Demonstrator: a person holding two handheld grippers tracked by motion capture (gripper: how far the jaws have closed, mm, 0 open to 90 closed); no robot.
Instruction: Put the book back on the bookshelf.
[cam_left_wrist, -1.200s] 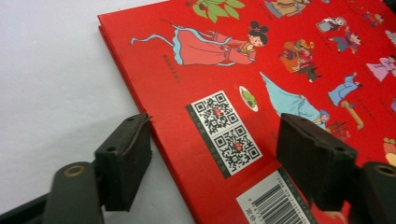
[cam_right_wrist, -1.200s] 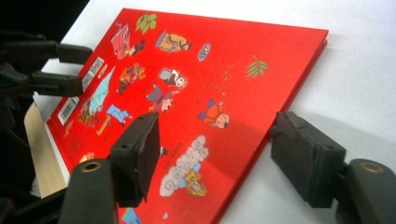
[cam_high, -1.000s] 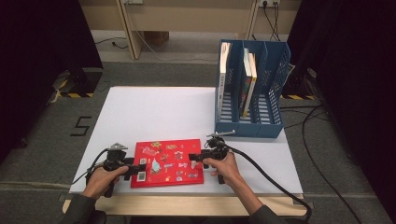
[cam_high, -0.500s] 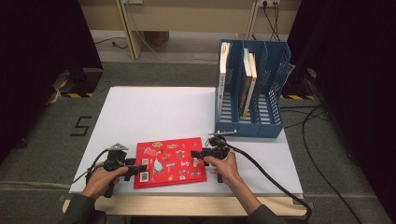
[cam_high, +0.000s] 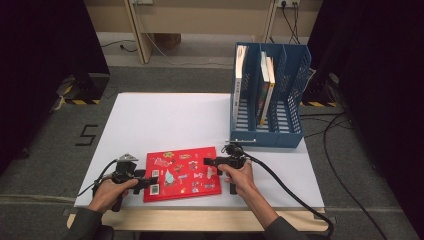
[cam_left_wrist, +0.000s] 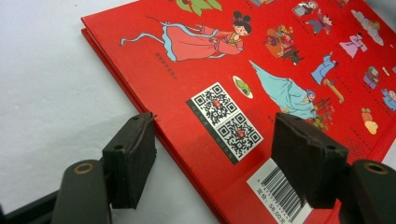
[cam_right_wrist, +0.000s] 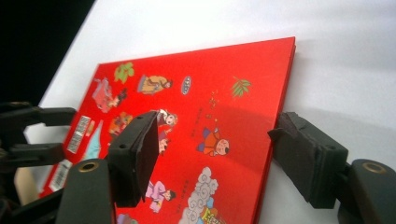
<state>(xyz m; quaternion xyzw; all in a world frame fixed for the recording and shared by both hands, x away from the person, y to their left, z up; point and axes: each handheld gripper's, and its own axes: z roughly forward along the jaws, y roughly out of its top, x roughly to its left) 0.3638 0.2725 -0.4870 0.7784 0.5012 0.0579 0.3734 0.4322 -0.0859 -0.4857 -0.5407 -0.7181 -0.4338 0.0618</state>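
Moved: red book (cam_high: 181, 173) slightly turned on the bench (cam_high: 165, 120).
Left tongs (cam_left_wrist: 212, 154): apart, straddling its edge.
Right tongs (cam_right_wrist: 215, 154): just opening, straddling its opposite edge.

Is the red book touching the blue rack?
Apart. In the high view, bare white table lies between the red book and the blue rack.

A red picture book (cam_left_wrist: 261, 60) lies flat on the white table (cam_left_wrist: 51, 79), its cover printed with small cartoon figures in robes, two QR codes (cam_left_wrist: 226, 121) and a white barcode label (cam_left_wrist: 280, 191) near its lower corner. The left gripper (cam_left_wrist: 212, 161) straddles the book's long edge: one black jaw sits over the table just beside that edge, the other over the cover beside the barcode. The pads stand apart, and whether they press on the book cannot be told.
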